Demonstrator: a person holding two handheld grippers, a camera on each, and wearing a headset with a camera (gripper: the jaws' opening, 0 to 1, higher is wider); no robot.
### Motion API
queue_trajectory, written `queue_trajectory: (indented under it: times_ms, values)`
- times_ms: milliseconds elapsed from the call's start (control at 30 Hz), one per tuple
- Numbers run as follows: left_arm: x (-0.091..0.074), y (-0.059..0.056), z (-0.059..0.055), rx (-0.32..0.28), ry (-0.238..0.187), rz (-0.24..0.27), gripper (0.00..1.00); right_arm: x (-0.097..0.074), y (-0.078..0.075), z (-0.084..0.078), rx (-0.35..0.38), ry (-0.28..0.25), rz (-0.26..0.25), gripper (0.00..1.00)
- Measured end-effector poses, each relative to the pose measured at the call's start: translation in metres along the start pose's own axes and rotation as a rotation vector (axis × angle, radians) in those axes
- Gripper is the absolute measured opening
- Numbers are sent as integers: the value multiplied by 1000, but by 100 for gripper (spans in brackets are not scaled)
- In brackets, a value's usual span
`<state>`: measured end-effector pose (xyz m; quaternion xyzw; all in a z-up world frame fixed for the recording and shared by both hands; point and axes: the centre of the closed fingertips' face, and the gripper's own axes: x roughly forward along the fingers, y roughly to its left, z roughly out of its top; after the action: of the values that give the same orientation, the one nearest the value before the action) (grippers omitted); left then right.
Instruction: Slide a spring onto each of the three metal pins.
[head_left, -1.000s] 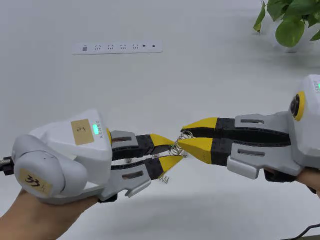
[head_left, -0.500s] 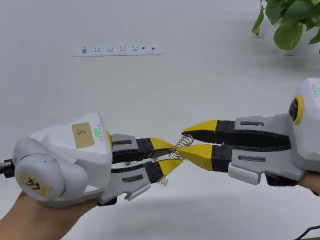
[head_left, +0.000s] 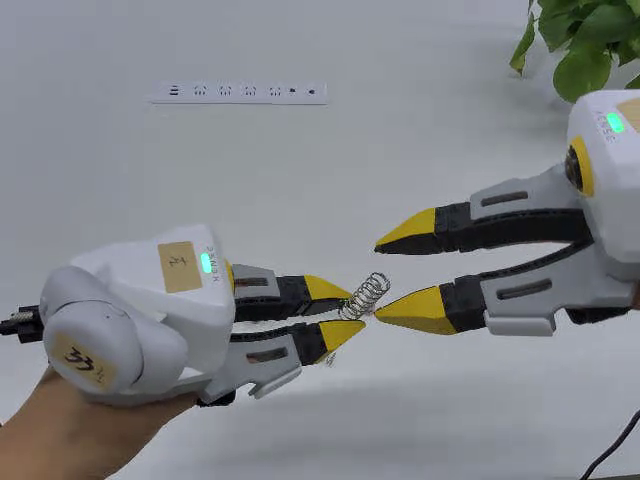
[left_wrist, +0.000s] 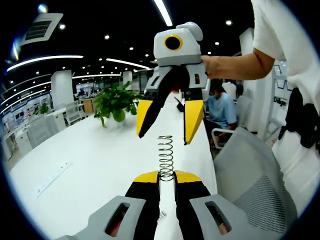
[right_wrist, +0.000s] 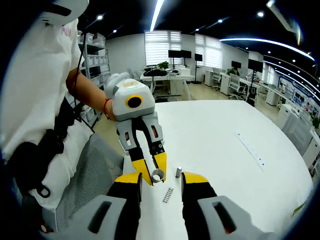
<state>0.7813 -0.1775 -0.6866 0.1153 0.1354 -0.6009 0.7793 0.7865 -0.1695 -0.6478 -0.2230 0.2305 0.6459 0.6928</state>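
Over white table (head_left: 300, 180), left claw (head_left: 352, 312) pinches spring (head_left: 363, 297) end-on (long axis points into spread right claw (head_left: 378, 282)).

I see one silvery coil spring (head_left: 363, 297) pinched by one end at the left gripper's (head_left: 355, 310) tips, jutting straight out beyond them. A second spring (right_wrist: 168, 195) lies flat below those tips, near a short upright metal pin (right_wrist: 178, 171).

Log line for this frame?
left gripper shut on silver coil spring | right gripper open, facing it | second spring, metal pin on white table
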Motion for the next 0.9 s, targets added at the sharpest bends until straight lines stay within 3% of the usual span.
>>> queue_trajectory:
  times_ms: [200, 467, 633, 900]
  values:
    - [-3, 0, -1, 0, -1, 8, 9, 11, 4, -3, -109, 125, 107, 32]
    - [-5, 0, -4, -5, -4, 21, 9, 23, 12, -6, -212, 257, 195, 23]
    - [-7, 1, -7, -11, -9, 27, 9, 29, 11, -9, -251, 313, 226, 20]
    - [-9, 3, -8, -24, -24, 32, 9, 35, 13, -9, -281, 356, 262, 16]
